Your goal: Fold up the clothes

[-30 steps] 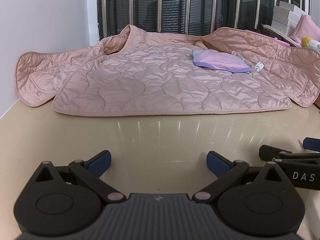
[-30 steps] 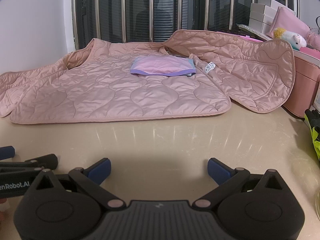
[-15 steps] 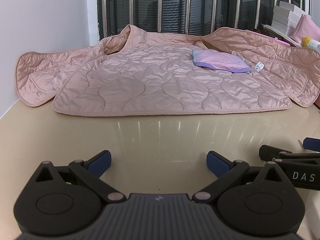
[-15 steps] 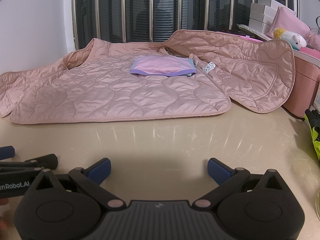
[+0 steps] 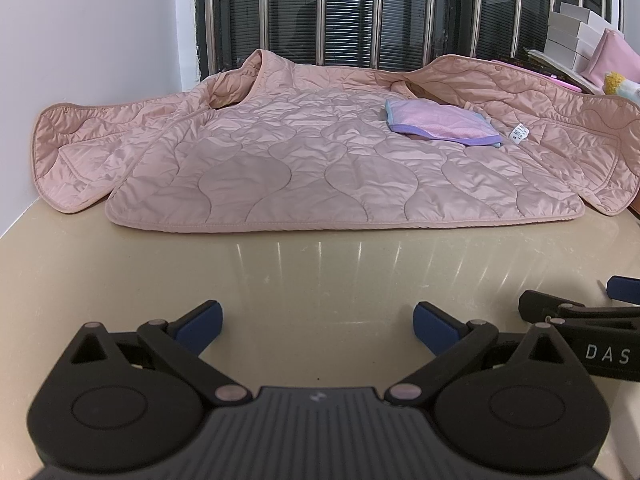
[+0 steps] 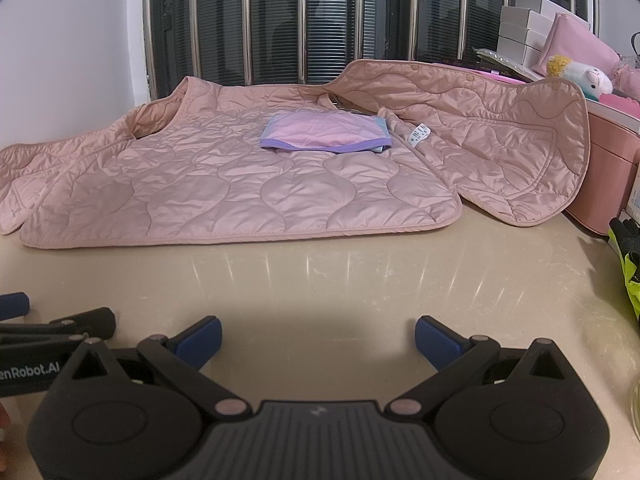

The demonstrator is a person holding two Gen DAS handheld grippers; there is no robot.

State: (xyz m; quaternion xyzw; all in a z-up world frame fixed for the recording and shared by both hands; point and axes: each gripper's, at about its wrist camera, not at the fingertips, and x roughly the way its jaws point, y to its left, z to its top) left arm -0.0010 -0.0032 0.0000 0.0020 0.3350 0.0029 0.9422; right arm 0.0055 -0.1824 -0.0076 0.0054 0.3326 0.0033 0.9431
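Note:
A pink quilted jacket (image 5: 320, 164) (image 6: 224, 188) lies spread open on the beige table (image 5: 320, 276), its front panels flung out to both sides. On its lining rests a small folded pink and purple garment (image 5: 440, 124) (image 6: 324, 134), beside a white care label (image 5: 519, 133). My left gripper (image 5: 318, 322) stands open, low over the bare table in front of the jacket's hem, holding nothing. My right gripper (image 6: 318, 334) is open too, just to its right, also empty. Each gripper shows at the edge of the other's view.
A barred window with dark blinds (image 5: 360, 12) runs behind the table, a white wall (image 5: 100, 40) on the left. At the right stand a pink box (image 6: 604, 184), white boxes (image 6: 524, 28), a plush toy (image 6: 580, 76) and a yellow-green glove (image 6: 630, 264).

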